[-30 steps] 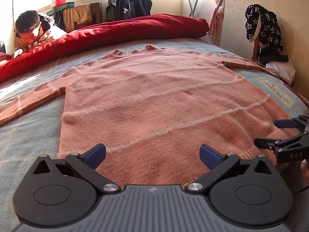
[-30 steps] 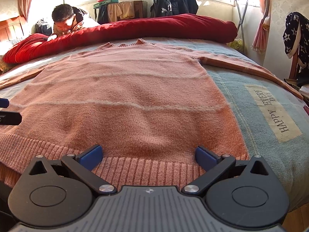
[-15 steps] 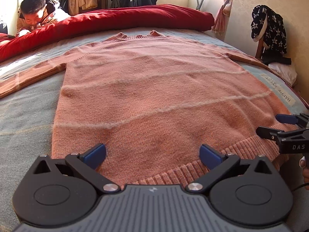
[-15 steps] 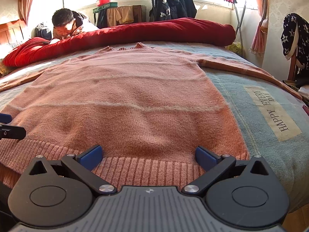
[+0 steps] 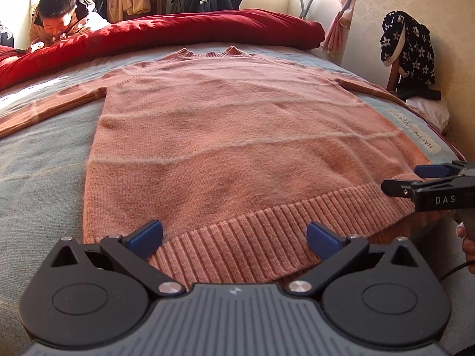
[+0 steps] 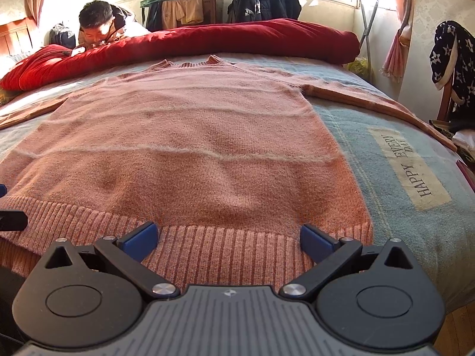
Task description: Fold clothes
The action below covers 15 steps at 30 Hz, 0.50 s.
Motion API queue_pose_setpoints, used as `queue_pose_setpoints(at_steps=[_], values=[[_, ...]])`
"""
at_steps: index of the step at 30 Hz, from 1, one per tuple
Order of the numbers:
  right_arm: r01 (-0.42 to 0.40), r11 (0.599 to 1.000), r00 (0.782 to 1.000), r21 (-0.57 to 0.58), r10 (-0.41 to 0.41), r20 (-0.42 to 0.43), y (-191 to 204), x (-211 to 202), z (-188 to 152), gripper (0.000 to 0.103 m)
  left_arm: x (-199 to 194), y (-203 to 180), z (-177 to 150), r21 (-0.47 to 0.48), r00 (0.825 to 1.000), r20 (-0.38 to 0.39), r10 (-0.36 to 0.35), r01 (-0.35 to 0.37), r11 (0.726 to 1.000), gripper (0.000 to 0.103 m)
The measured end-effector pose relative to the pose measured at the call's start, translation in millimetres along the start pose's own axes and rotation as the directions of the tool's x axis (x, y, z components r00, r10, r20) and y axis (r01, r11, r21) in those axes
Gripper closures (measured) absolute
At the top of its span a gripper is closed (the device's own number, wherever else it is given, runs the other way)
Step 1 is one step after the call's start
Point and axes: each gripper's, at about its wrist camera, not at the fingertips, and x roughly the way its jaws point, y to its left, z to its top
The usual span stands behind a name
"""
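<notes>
A pink knit sweater (image 5: 231, 136) with pale stripes lies flat on the bed, sleeves spread, neck at the far end; it also shows in the right wrist view (image 6: 184, 148). My left gripper (image 5: 234, 237) is open over the ribbed hem (image 5: 267, 231) near its left corner. My right gripper (image 6: 227, 238) is open over the hem near the right corner. The right gripper's fingers (image 5: 427, 178) also show at the right edge of the left wrist view.
The bed has a blue-grey blanket (image 6: 392, 154) with a "HAPPY EVERY DAY" label (image 6: 406, 169). A red duvet (image 5: 178, 32) lies along the far side, with a person (image 5: 59, 14) behind it. A chair with a star-print garment (image 5: 409, 50) stands at the right.
Both grippers have drawn back toward the near end of the sweater, so its ribbed hem now sits between their fingers. Both stay open.
</notes>
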Motion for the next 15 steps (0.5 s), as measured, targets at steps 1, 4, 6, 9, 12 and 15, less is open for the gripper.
queue_pose_setpoints(at_steps=[1, 4, 6, 9, 12, 15], values=[[-0.012, 1.000, 1.000, 0.014, 0.012, -0.009, -1, 0, 6, 0.000, -4, 2, -2, -0.009, 1.000, 0.008, -0.009, 0.009, 1.000, 0.000], [-0.088, 0.995, 0.996, 0.041, 0.087, 0.018, 3, -1, 28, 0.000, -11, 8, -2, -0.038, 0.999, 0.015, -0.035, 0.035, 0.999, 0.001], [-0.124, 0.992, 0.991, 0.020, 0.123, 0.044, 12, 4, 46, 0.000, -15, 13, 2, -0.054, 0.999, 0.020, -0.033, 0.035, 0.998, 0.001], [-0.165, 0.986, 0.984, -0.024, 0.166, 0.064, 28, 21, 73, 0.000, -23, 24, 17, -0.103, 0.998, 0.046, -0.044, 0.049, 0.994, 0.001], [-0.229, 0.972, 0.971, -0.043, 0.231, 0.062, 42, 46, 100, 0.000, -28, 39, 37, -0.139, 0.996, 0.074, -0.051, 0.061, 0.988, 0.001], [-0.281, 0.958, 0.957, -0.056, 0.284, 0.053, 53, 73, 127, 0.000, -21, 56, 70, -0.164, 0.996, 0.083, -0.031, 0.045, 0.985, 0.001]])
